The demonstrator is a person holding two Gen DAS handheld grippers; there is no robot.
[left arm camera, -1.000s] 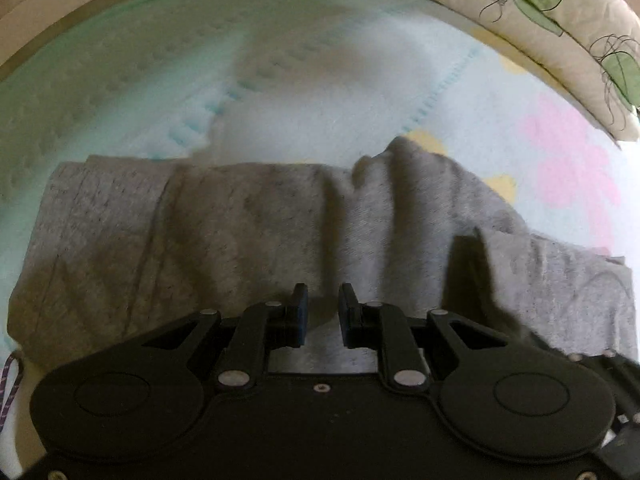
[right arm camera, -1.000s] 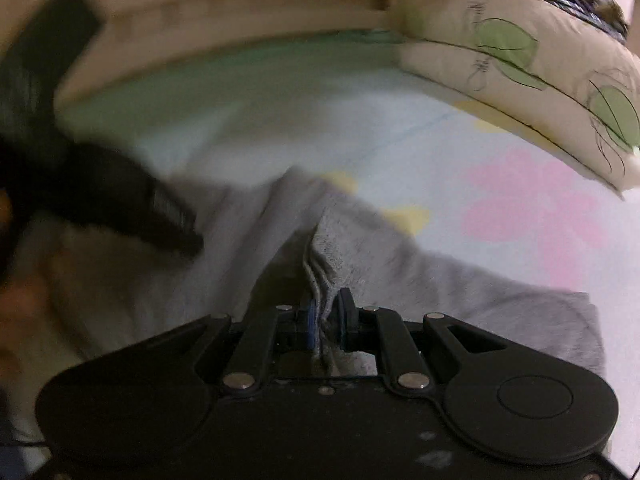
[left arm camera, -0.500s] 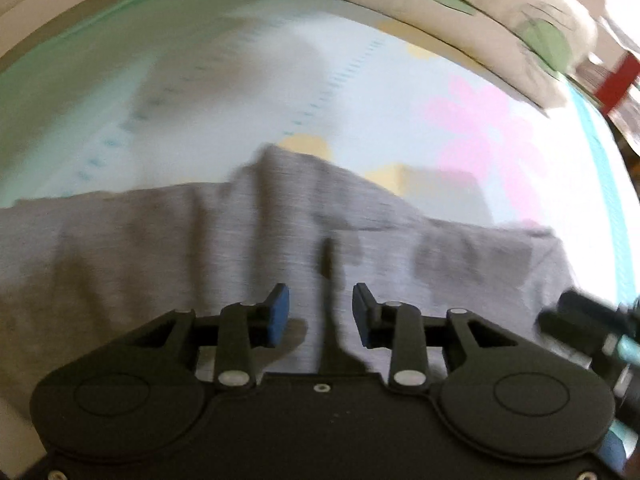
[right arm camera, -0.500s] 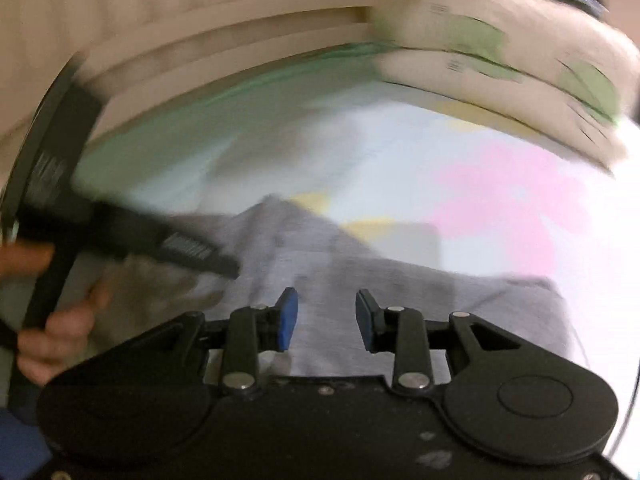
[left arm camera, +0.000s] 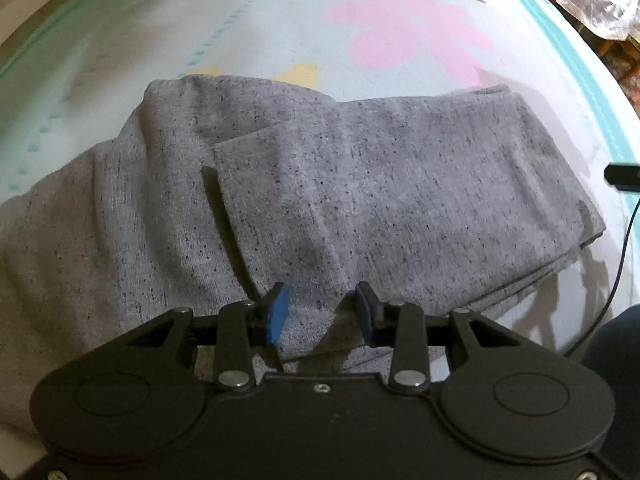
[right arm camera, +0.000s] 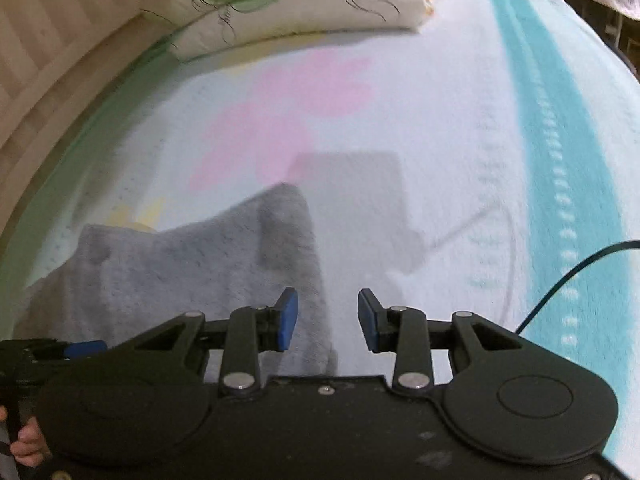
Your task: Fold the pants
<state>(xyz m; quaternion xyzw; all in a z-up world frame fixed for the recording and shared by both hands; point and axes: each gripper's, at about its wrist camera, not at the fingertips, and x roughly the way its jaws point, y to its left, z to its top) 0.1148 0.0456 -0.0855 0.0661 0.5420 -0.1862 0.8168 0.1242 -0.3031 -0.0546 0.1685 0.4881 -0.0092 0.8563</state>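
Grey speckled pants [left arm camera: 360, 184] lie on the bed blanket, with one end folded over onto the rest so a doubled layer sits at the right. My left gripper [left arm camera: 322, 312] is open and empty, its blue pads just above the near edge of the folded layer. My right gripper [right arm camera: 328, 320] is open and empty, over the right end of the pants [right arm camera: 192, 272], with bare blanket beyond it. The left gripper's body [right arm camera: 36, 356] shows at the lower left of the right wrist view.
The blanket [left arm camera: 420, 36] is pale with pink flowers and teal stripes [right arm camera: 560, 128]. Leaf-print pillows [right arm camera: 288, 4] lie at the head of the bed. A black cable [right arm camera: 560, 280] trails at the right. Cluttered furniture [left arm camera: 600, 4] stands beyond the bed's right edge.
My right gripper let go of the pant end and opened. Both grippers swung right. The folded layer now lies flat on the pants.
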